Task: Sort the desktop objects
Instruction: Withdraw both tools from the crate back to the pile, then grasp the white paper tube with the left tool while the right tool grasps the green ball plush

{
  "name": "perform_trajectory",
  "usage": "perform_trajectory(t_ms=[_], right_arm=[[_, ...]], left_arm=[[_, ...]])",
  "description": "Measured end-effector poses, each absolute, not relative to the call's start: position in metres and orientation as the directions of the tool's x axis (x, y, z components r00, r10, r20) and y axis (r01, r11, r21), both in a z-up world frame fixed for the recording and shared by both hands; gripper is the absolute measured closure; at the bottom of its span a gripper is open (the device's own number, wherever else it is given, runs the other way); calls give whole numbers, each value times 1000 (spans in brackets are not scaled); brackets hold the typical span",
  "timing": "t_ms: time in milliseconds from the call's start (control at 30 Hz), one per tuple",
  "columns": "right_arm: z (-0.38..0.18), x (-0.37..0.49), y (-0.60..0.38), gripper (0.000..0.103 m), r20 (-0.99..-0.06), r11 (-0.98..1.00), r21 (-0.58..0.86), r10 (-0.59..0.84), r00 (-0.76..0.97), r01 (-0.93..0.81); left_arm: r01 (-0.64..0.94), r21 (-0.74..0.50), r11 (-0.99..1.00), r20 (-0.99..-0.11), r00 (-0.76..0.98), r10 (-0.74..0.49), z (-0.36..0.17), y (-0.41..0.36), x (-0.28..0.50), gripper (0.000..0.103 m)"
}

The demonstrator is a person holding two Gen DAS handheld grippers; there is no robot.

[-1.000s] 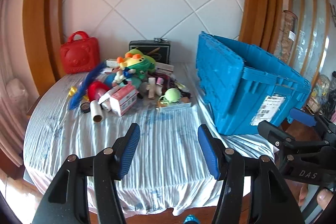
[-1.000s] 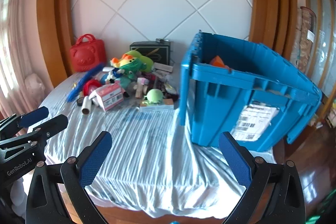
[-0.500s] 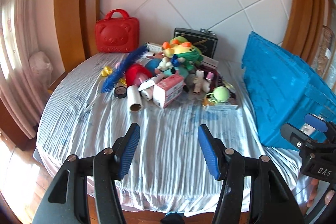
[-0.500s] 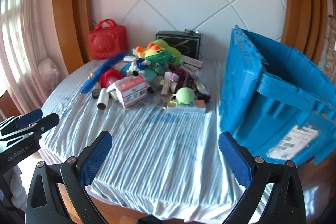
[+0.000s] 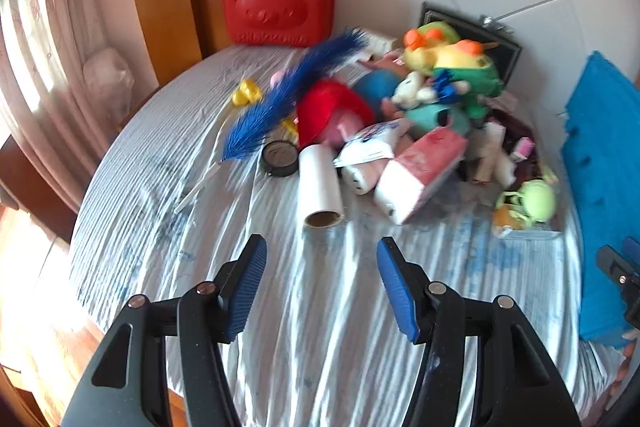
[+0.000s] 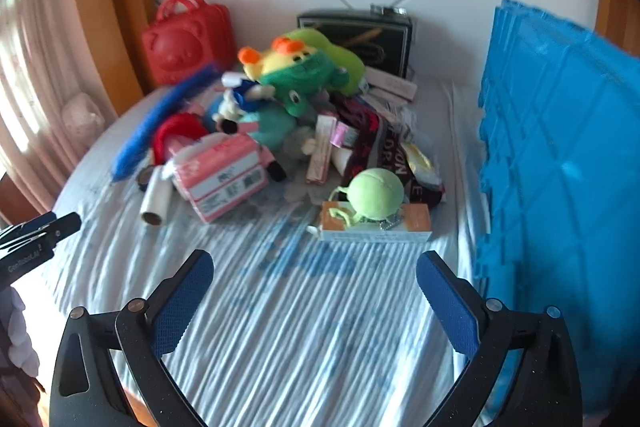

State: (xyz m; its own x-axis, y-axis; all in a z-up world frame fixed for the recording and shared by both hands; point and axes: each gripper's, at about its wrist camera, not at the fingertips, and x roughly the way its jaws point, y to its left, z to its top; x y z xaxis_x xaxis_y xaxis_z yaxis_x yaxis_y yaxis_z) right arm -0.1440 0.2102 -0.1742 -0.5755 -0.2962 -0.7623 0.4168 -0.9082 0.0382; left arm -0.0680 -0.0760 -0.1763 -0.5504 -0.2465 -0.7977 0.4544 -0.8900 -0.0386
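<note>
A heap of objects lies on the round table with a pale striped cloth [image 5: 168,195]: a white paper roll [image 5: 321,185], a pink and white box [image 5: 420,171], a blue feather [image 5: 288,95], a green and yellow plush [image 6: 304,71], and a green ball [image 6: 376,193] on a flat box. A blue crate [image 6: 560,155] stands at the right. My left gripper [image 5: 320,285] is open and empty, just short of the paper roll. My right gripper [image 6: 316,301] is open and empty, short of the green ball.
A red bear-faced case [image 5: 279,1] stands against the back wall, and a dark box [image 6: 360,41] stands behind the heap. A curtain [image 5: 36,39] hangs at the left. A small round black tin [image 5: 280,159] lies by the feather.
Both grippers have moved forward and left toward the heap. The objects look larger, and the blue crate has slid to the right edge of both views. Both jaws stayed open.
</note>
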Motion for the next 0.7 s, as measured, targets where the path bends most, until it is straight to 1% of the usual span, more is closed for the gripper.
perform_trajectory(t_ms=[133,267,400,500,633,700], right_arm=[[-198,-180,206,0,-797,-914,13,-255,-547,406],[-217,-214,207,0,-821,-934,8,-210,-531,357],[-234,-241,212,0,-837,-957,8,-165,-521,290],[-249,-261,214,0,-851,-967,-8,-126,-509,253],[-266,-281,217,0,-865,-975,-7,-106,-490,223],[-272,-288,217,0,-870,-977,-8,-98,-482,214]], left_arm=[[462,-48,-886,-828,-514,-224,-203,-97,-100,46],[460,-20,-888,-859,-463,-220,-230,-112,-133,46],[463,-23,-886,-887,-418,-196,-257,-126,-160,46],[456,-6,-890,-893,-402,-200,-269,-131,-175,46],[437,-62,-897,-903,-407,-136,-278,-137,-187,46],[432,-67,-900,-908,-400,-125,-283,-138,-193,46]])
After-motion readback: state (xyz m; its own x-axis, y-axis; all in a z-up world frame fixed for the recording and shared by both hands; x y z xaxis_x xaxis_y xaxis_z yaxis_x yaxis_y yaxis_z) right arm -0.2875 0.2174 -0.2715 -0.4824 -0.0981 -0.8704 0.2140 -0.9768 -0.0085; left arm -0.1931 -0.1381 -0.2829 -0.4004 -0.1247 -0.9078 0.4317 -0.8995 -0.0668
